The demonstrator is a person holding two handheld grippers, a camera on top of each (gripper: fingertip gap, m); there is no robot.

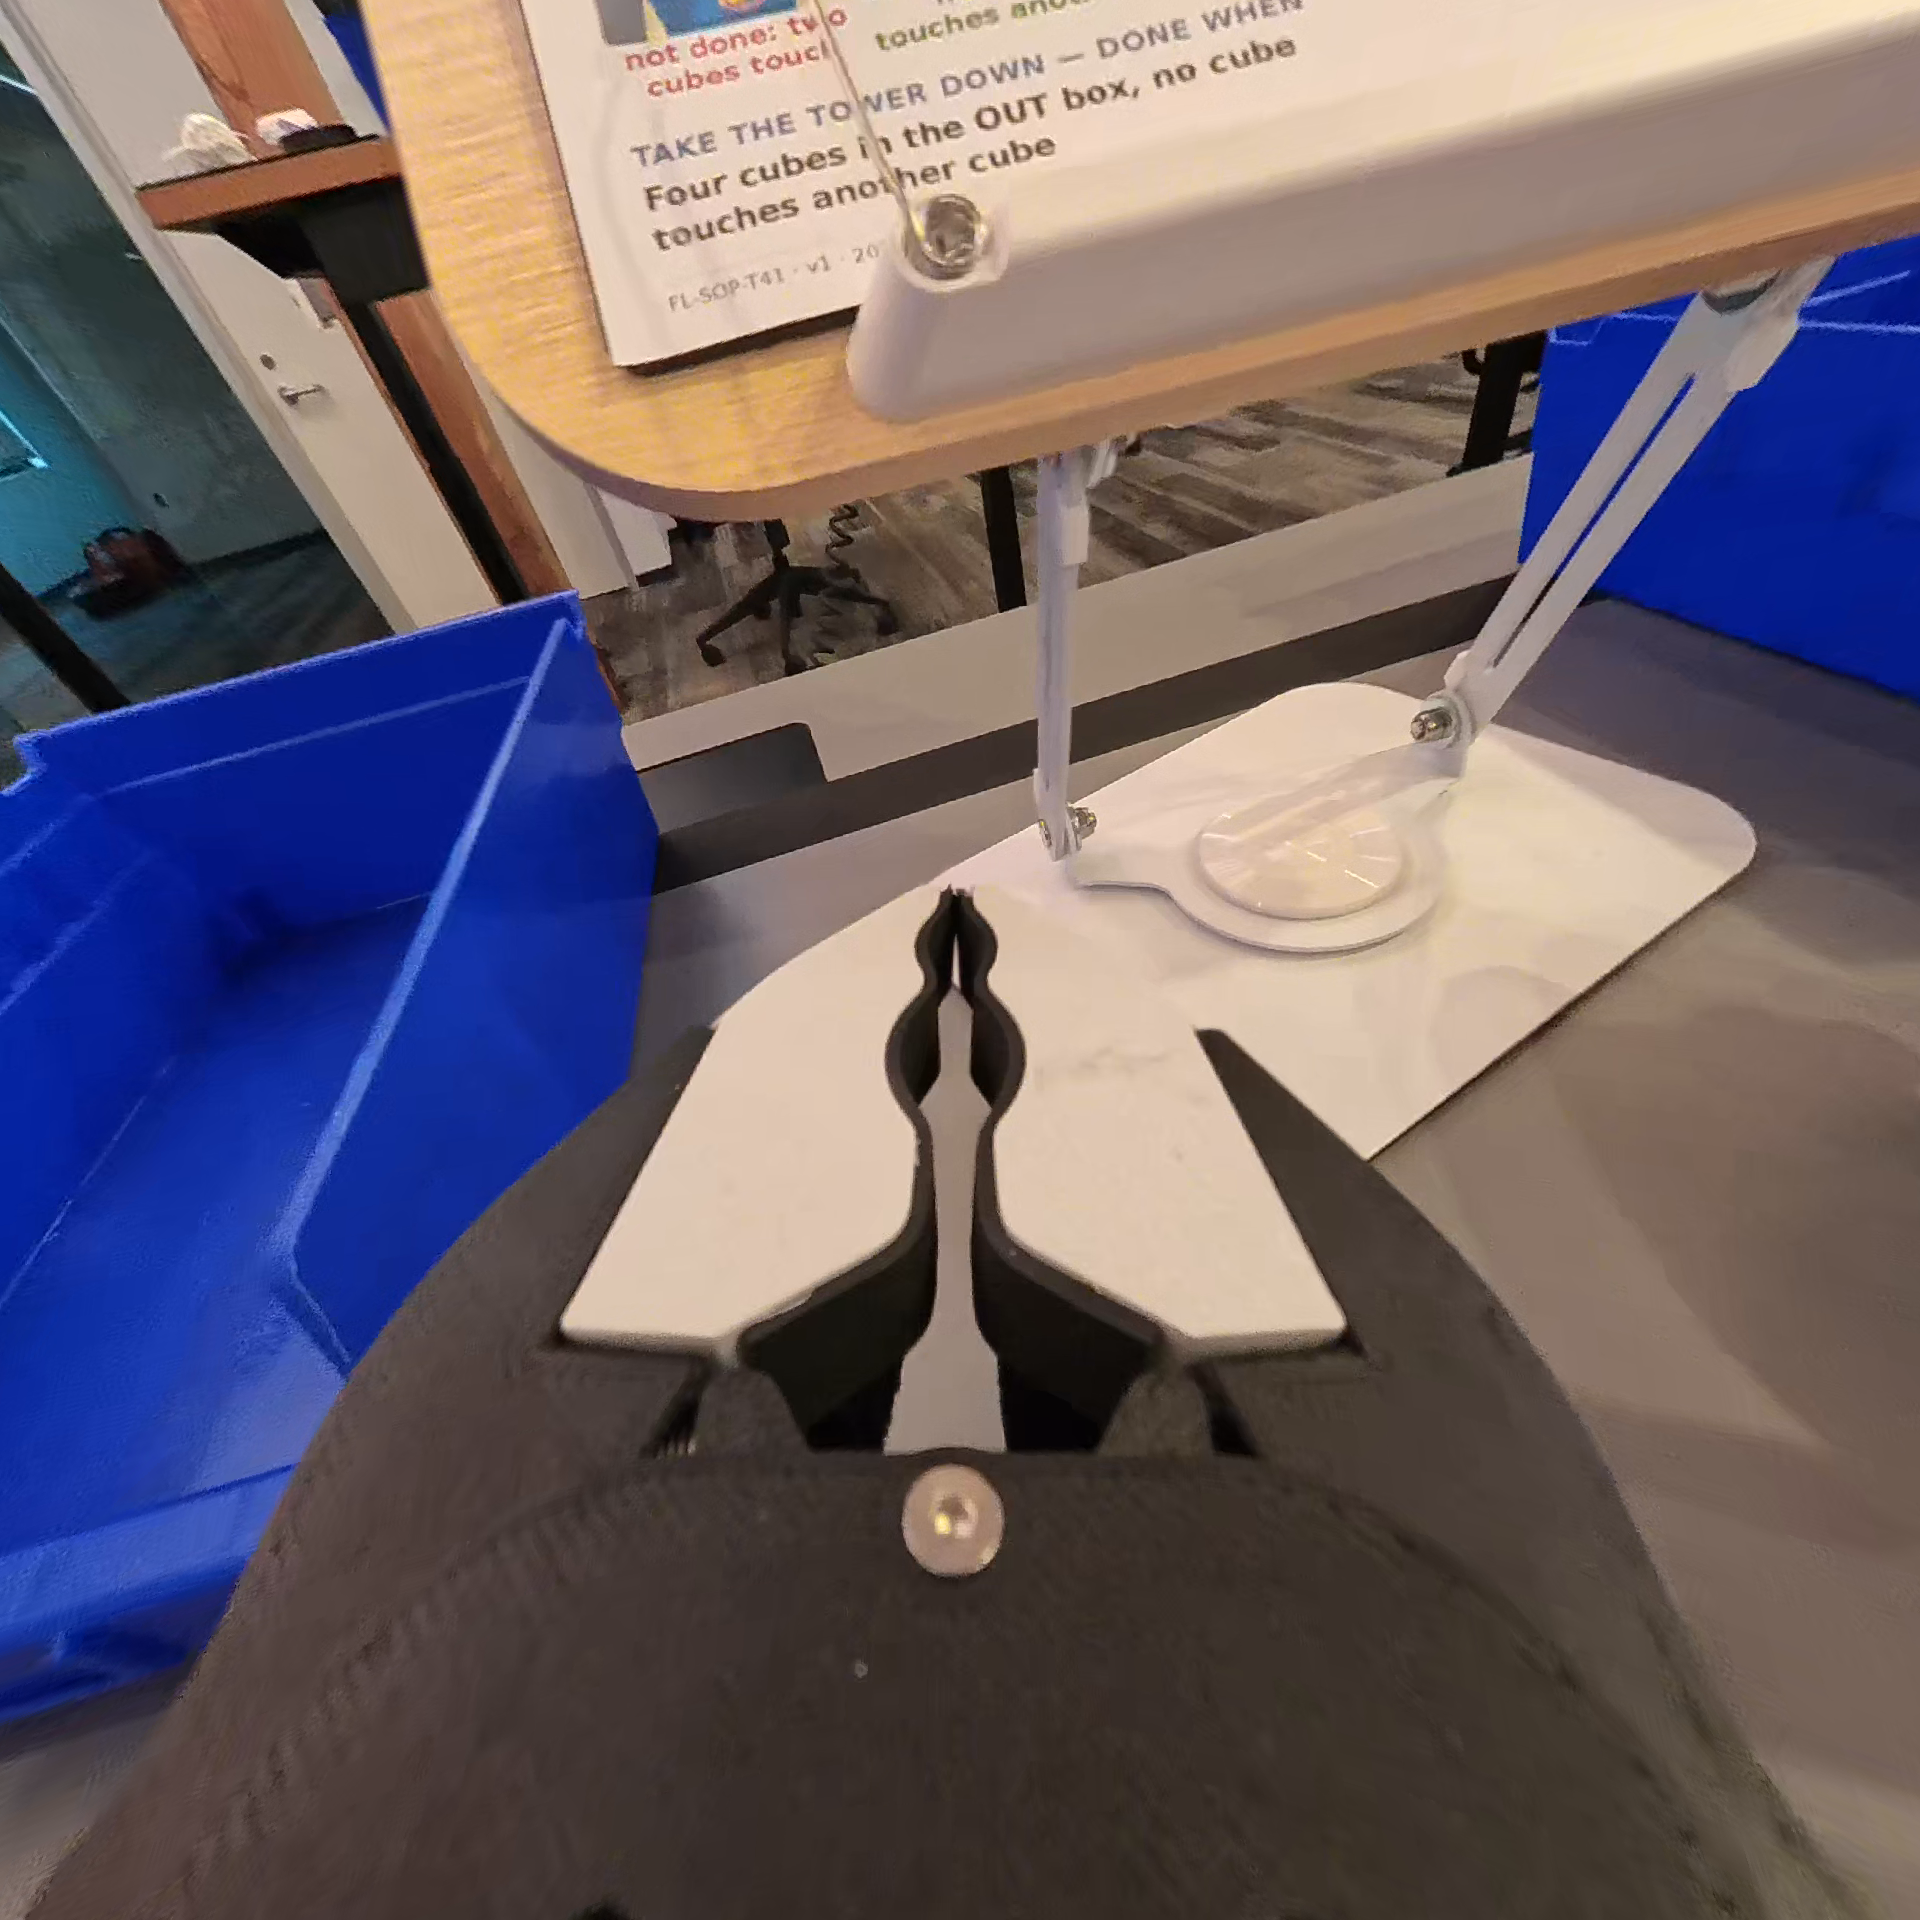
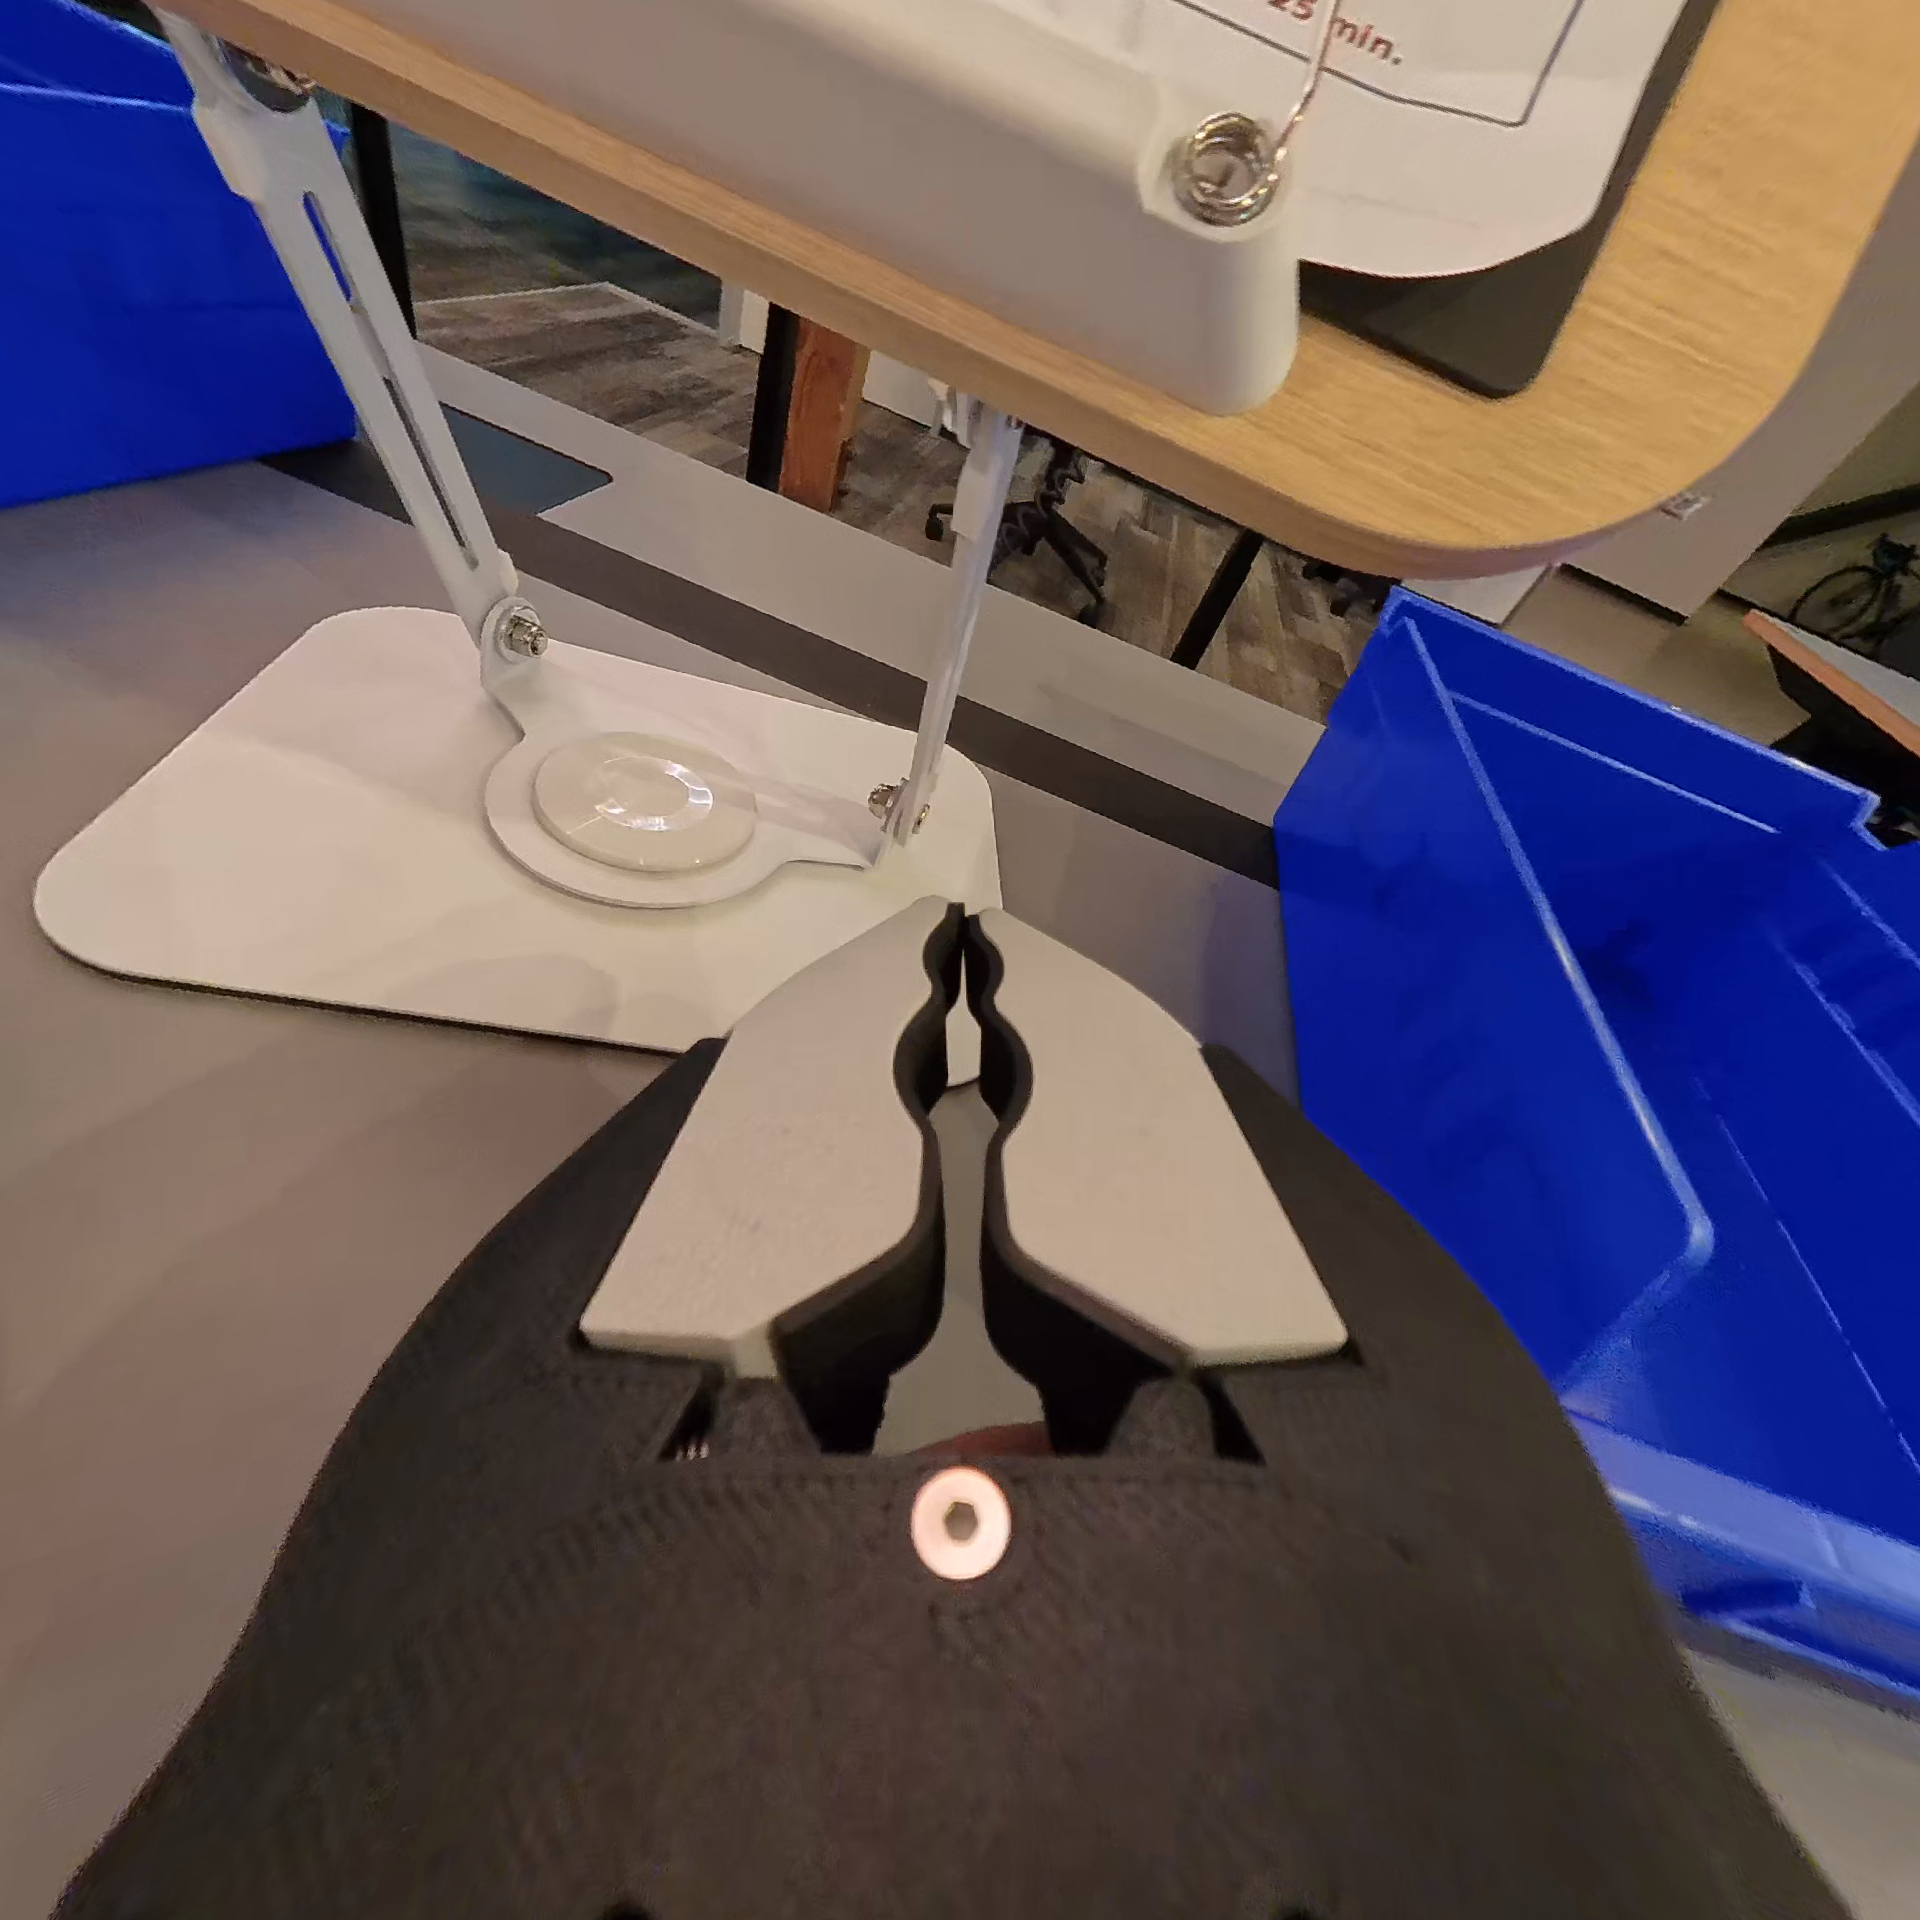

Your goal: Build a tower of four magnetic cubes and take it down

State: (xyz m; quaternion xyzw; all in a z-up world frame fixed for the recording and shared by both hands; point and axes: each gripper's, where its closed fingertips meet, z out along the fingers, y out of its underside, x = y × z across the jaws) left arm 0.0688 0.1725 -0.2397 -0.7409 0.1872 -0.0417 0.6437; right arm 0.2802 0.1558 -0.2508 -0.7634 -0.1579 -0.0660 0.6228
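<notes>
Both hand-held grippers empty, no cubes in sight

Plainly, the left hand-held gripper (image 1: 956,902) has its tips pressed together with nothing between them, beside a blue bin (image 1: 312,935). So has the right hand-held gripper (image 2: 961,914), beside another blue bin (image 2: 1610,1039). A white stand base (image 2: 312,862) rests on the grey bench (image 2: 260,1195). No magnetic cubes appear in either view.

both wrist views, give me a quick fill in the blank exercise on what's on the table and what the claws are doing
1. The left claw has its fingertips pressed ____ with nothing between them.
2. The right claw is shut and holds ____.
3. The bin beside the left claw is coloured ____.
4. The white stand base rests on the grey ____.

Missing words: together; nothing; blue; table
</notes>
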